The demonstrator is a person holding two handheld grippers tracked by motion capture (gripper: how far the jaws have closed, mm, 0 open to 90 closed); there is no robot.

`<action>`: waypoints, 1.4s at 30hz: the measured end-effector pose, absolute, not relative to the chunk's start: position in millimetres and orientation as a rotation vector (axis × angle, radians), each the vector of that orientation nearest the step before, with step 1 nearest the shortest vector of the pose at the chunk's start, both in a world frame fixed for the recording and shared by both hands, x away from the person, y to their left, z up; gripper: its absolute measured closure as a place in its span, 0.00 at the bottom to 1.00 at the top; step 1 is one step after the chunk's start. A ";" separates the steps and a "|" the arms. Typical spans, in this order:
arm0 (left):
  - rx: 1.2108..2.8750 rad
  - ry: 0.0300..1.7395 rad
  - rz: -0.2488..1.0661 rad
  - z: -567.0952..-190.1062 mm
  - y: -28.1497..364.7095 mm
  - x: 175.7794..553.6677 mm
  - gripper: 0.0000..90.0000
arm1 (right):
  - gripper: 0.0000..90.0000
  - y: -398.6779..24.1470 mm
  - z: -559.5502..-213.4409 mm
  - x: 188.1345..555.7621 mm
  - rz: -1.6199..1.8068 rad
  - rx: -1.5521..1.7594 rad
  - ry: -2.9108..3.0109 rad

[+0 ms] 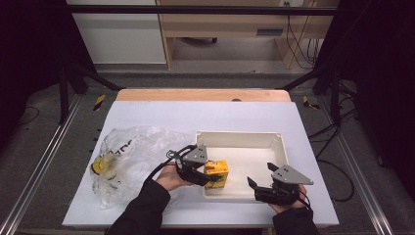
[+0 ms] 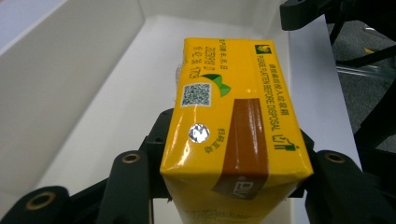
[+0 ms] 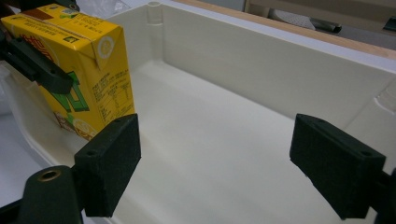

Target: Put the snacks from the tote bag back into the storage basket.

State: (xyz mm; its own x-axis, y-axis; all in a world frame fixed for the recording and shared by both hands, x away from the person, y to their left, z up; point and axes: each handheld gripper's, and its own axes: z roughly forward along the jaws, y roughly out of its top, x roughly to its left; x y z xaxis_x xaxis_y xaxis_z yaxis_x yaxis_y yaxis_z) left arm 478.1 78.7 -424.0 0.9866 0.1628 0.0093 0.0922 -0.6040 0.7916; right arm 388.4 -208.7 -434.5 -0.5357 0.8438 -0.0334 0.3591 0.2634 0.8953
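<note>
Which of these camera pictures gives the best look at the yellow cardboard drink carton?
The left gripper view: the yellow cardboard drink carton is close up between that gripper's black jaws, with its printed top readable. The right gripper view shows it at an angle from the side, over the cream plastic tray. In the high view it is small.

yellow carton [image 2: 233, 116] | top face: "PLEASE FLATTEN BEFORE DISPOSAL" | beside it: QR code

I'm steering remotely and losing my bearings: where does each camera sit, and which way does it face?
High view: above the person's side, looking forward and down at the table; forearms, both tongs.
Left gripper view: on the left tongs, facing the carton over the tray.
Right gripper view: on the right tongs, facing into the tray.
All share carton and tray.
</note>
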 end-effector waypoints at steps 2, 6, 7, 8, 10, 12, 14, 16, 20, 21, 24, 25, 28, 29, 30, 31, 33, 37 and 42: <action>2.222 0.168 0.102 -425.0 77.5 478.1 0.56 | 0.18 -208.6 -434.5 388.4 1.229 1.086 2.022; 2.220 0.156 0.102 -428.1 74.8 477.7 0.56 | 0.18 -208.5 -434.6 388.4 1.228 1.084 2.022; 2.219 0.153 0.109 -428.2 74.6 477.1 0.56 | 0.18 -208.6 -434.5 388.3 1.228 1.083 2.022; 2.219 0.152 0.104 -428.2 74.5 477.3 0.56 | 0.18 -208.6 -434.5 388.3 1.229 1.083 2.021; 2.225 0.146 0.110 -428.2 74.5 477.0 0.56 | 0.19 -208.9 -434.6 388.5 1.226 1.087 2.022; 2.226 0.143 0.112 -428.3 74.5 476.7 0.55 | 0.19 -208.6 -434.6 388.4 1.228 1.086 2.022; 2.227 0.139 0.110 -428.5 75.0 476.8 0.55 | 0.19 -208.4 -434.5 388.3 1.227 1.085 2.023; 2.234 0.146 0.106 -428.4 76.0 477.3 0.55 | 0.18 -208.4 -434.6 388.3 1.226 1.086 2.023; 2.180 0.179 0.128 -422.8 79.8 477.1 0.46 | 0.18 -208.4 -434.8 388.4 1.227 1.090 2.024; 2.159 0.196 0.136 -419.1 81.0 475.9 0.41 | 0.18 -208.3 -434.8 388.4 1.227 1.089 2.024; 2.128 0.206 0.151 -410.0 86.7 473.3 0.36 | 0.18 -208.7 -434.7 388.5 1.225 1.089 2.022; 2.117 0.232 0.163 -406.0 89.2 471.9 0.32 | 0.18 -208.7 -434.7 388.5 1.227 1.090 2.022; 2.093 0.280 0.169 -398.2 95.4 468.4 0.27 | 0.18 -209.0 -434.9 388.8 1.222 1.092 2.021; 2.092 0.300 0.176 -395.5 97.8 467.2 0.24 | 0.18 -208.8 -434.8 388.6 1.221 1.096 2.020; 2.090 0.328 0.183 -393.1 100.1 465.6 0.22 | 0.18 -208.9 -434.7 388.6 1.219 1.094 2.021; 2.088 0.354 0.194 -391.0 102.5 464.2 0.21 | 0.18 -208.9 -434.6 388.6 1.219 1.096 2.018; 2.085 0.416 0.232 -386.4 109.0 460.1 0.18 | 0.17 -209.0 -434.5 388.5 1.220 1.101 2.015; 2.047 0.507 0.274 -379.5 125.6 452.8 0.15 | 0.17 -209.1 -434.4 388.3 1.219 1.107 2.012; 1.980 0.634 0.333 -373.1 155.6 442.7 0.14 | 0.15 -209.4 -434.2 388.4 1.210 1.112 2.002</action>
